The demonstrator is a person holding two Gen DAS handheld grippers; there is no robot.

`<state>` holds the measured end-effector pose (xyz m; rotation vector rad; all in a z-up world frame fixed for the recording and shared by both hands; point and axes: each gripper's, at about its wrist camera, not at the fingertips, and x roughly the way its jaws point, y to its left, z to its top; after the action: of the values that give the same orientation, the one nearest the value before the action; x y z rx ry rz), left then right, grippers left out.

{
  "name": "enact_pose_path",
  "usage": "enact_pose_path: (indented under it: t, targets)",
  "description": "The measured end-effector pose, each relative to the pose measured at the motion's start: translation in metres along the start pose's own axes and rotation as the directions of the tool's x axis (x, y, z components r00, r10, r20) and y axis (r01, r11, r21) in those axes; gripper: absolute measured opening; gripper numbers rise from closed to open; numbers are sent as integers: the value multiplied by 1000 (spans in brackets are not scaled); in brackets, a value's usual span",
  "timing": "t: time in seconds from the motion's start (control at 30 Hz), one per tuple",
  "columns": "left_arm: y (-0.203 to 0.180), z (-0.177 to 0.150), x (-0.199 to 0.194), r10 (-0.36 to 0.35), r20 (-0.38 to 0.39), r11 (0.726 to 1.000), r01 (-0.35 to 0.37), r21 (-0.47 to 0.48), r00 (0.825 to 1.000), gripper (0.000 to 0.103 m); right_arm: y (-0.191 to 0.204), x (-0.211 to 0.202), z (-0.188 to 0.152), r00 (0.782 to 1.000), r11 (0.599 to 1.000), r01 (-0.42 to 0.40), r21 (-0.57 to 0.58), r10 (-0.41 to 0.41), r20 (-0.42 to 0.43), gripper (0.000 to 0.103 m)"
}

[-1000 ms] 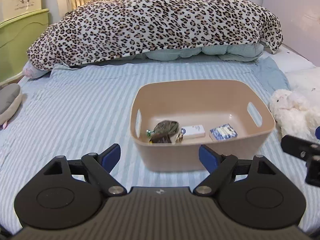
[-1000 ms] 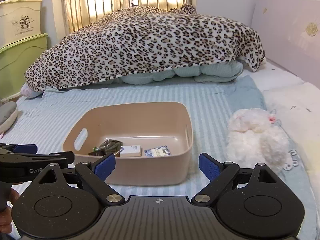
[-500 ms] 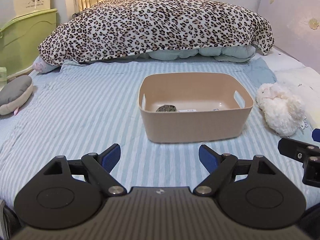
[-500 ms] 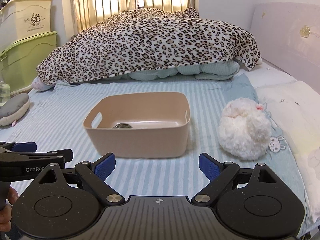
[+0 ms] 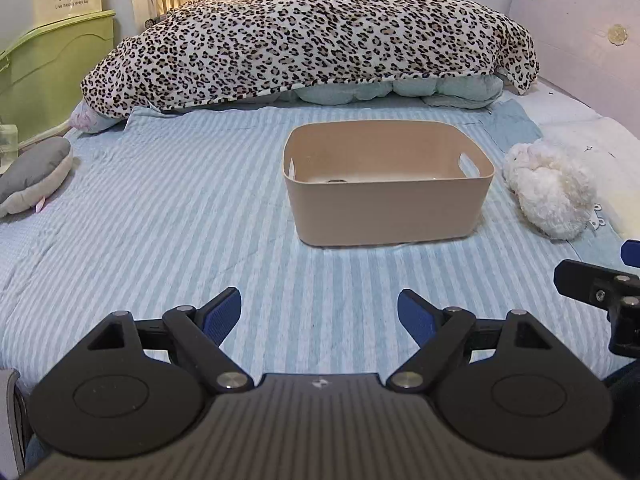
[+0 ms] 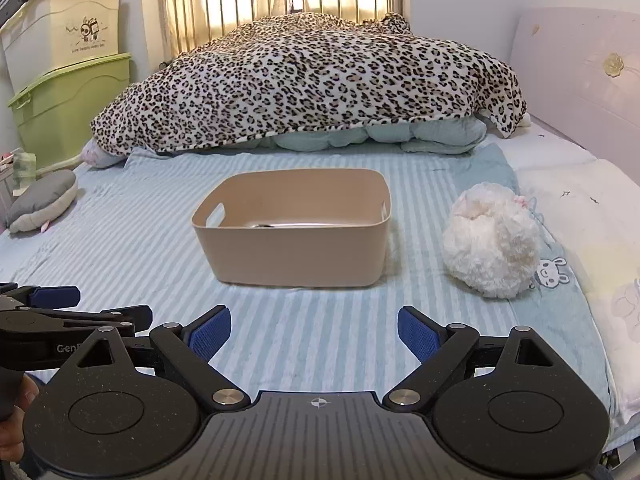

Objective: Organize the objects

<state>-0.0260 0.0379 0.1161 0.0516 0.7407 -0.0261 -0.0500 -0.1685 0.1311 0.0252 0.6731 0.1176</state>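
Note:
A tan plastic bin (image 5: 384, 204) with cut-out handles stands on the striped bed sheet; it also shows in the right wrist view (image 6: 296, 252). Its near wall hides most of what lies inside; only a dark sliver (image 5: 336, 180) shows. My left gripper (image 5: 319, 312) is open and empty, well short of the bin near the bed's front edge. My right gripper (image 6: 314, 330) is open and empty, level with the left one, also well back from the bin.
A white fluffy plush toy (image 6: 492, 240) lies right of the bin. A grey plush (image 5: 32, 174) lies at the left edge. A leopard blanket (image 5: 312, 40) is heaped at the back. Green and cream storage boxes (image 6: 68, 92) stand left of the bed.
Both grippers have pulled back and dropped lower, away from the bin. The bin's contents, seen from above a second ago, are now hidden behind its near wall.

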Motion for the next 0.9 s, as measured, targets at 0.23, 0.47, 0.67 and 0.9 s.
enact_pose_path:
  t: [0.23, 0.47, 0.67, 0.9]
  targets:
    - [-1, -14, -7, -14, -17, 1000, 14, -8, 1000, 88, -1, -6, -13, 1000, 1000, -19, 16, 19, -17, 93]
    - [-3, -26, -14, -49, -40, 999, 49, -5, 998, 89, 0, -11, -25, 999, 1000, -19, 8, 19, -25, 93]
    - [-3, -31, -22, -49, -42, 999, 49, 5, 998, 90, -4, -17, -32, 999, 999, -29, 18, 29, -26, 94]
    - [-9, -36, -25, -76, -53, 997, 77, 17, 996, 90, -5, -22, -37, 999, 999, -35, 23, 36, -27, 96]
